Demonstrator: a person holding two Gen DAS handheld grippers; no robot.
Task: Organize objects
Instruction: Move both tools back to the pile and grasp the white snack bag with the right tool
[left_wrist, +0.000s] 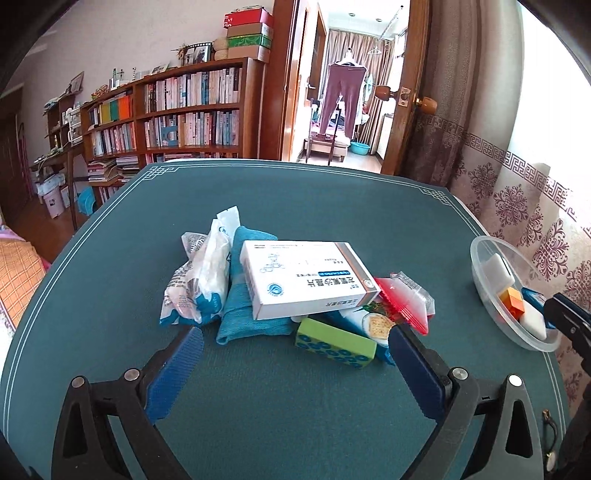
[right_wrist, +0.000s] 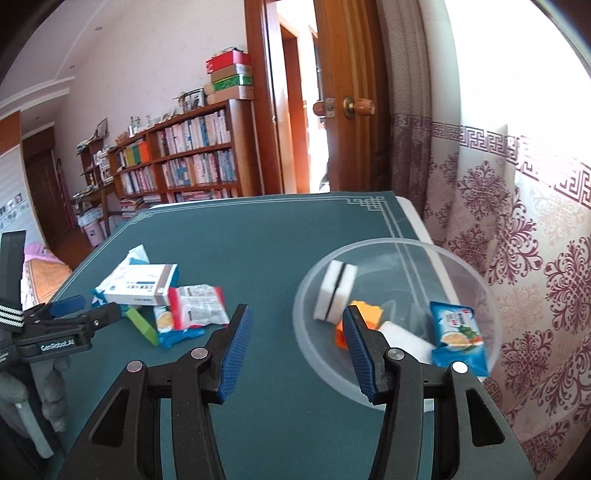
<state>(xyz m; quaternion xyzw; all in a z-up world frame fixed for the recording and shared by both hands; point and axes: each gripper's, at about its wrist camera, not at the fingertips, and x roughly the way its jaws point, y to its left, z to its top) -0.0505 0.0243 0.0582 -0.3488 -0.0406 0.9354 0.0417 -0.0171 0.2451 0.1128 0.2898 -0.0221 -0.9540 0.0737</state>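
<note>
A pile lies mid-table: a white medicine box (left_wrist: 306, 277) on top of a teal cloth (left_wrist: 245, 295), a white-blue plastic packet (left_wrist: 199, 284), a green patterned block (left_wrist: 334, 343), a cracker packet (left_wrist: 373, 323) and a red-clear packet (left_wrist: 404, 301). My left gripper (left_wrist: 295, 341) is open and empty, just in front of the pile. A clear plastic bowl (right_wrist: 476, 291) at the right holds a white sponge (right_wrist: 334, 290), an orange block (right_wrist: 369, 314), a white block (right_wrist: 406, 339) and a blue cracker packet (right_wrist: 458, 336). My right gripper (right_wrist: 297, 321) is open and empty at the bowl's near-left rim.
The table wears a teal mat (left_wrist: 295, 206) with a white border. A patterned curtain (right_wrist: 517, 240) hangs close on the right. A bookshelf (left_wrist: 184, 107) and an open door (left_wrist: 343, 92) stand beyond the far edge. The left gripper also shows in the right wrist view (right_wrist: 86, 312).
</note>
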